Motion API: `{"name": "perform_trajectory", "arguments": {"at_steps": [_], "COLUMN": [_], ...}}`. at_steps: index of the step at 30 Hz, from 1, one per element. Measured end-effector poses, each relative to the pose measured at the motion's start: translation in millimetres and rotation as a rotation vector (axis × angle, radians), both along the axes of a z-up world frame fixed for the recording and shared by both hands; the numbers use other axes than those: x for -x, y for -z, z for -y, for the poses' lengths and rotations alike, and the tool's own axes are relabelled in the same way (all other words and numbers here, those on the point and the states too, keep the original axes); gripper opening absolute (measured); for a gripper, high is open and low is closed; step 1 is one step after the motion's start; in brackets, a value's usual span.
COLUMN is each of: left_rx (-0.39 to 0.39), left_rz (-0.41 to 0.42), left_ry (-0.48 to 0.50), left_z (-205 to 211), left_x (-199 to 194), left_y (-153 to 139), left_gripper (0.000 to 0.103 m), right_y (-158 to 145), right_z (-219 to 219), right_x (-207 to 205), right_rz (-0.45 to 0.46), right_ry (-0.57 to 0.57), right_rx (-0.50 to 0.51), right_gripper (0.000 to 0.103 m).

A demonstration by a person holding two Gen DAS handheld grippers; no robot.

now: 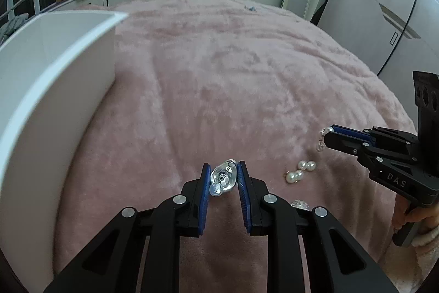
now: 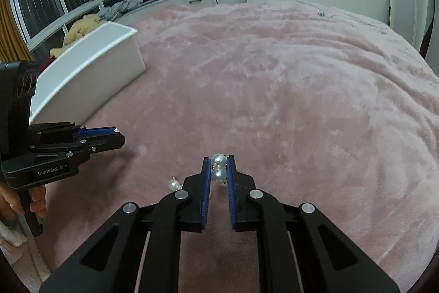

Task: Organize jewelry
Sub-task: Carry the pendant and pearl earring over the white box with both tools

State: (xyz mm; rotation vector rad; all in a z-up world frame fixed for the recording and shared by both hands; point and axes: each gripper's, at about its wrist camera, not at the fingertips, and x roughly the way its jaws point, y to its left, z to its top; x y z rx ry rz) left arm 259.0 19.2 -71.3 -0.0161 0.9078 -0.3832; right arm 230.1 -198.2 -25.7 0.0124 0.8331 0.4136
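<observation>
Left wrist view: my left gripper (image 1: 223, 177) has its blue pads closed on a silver brooch (image 1: 222, 179), held clear of the pink blanket (image 1: 219, 78). To its right a loose pearl earring (image 1: 299, 170) lies on the blanket, and a small sparkling piece (image 1: 300, 203) shows just beside the right finger link; what that piece is I cannot tell. Further right, my right gripper (image 1: 328, 135) appears side-on with pearls dangling at its tip. The white box (image 1: 55, 67) stands at near left, only its wall and rim in view.

Right wrist view: the right gripper (image 2: 218, 169) has its jaws nearly closed on a pearl earring (image 2: 218, 168), two pearls stacked between the pads. A second pearl piece (image 2: 174, 184) lies on the blanket, partly hidden behind the left finger. This view alone shows the white box (image 2: 90, 73) whole, at far left, and my left gripper (image 2: 116, 135) side-on; from here the brooch shows only as a glint at its tip.
</observation>
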Motion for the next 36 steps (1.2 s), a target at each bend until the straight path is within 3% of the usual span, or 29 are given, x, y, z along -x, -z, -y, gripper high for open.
{"name": "perform_trajectory", "arguments": {"at_steps": [9, 20, 24, 30, 36], "left_rx": [0.011, -0.021, 0.006, -0.011, -0.056], "left_rz": [0.055, 0.144, 0.176, 0.23, 0.256], "left_ry": [0.003, -0.004, -0.011, -0.05, -0.1], "left_z": [-8, -20, -39, -75, -115], "left_x": [15, 35, 43, 54, 57], "left_y": [-38, -98, -124, -156, -176], "left_gripper": [0.024, 0.024, 0.024, 0.025, 0.025], "right_y": [-39, -116, -144, -183, -202], "right_z": [-5, -30, -49, -88, -132], "right_x": [13, 26, 27, 21, 16], "right_rz": [0.077, 0.249, 0.315, 0.396, 0.425], "right_ry": [-0.021, -0.081, -0.123, -0.196, -0.273], "right_rx": [-0.007, -0.012, -0.008, -0.006, -0.014], "right_gripper": [0.012, 0.012, 0.012, 0.012, 0.012]}}
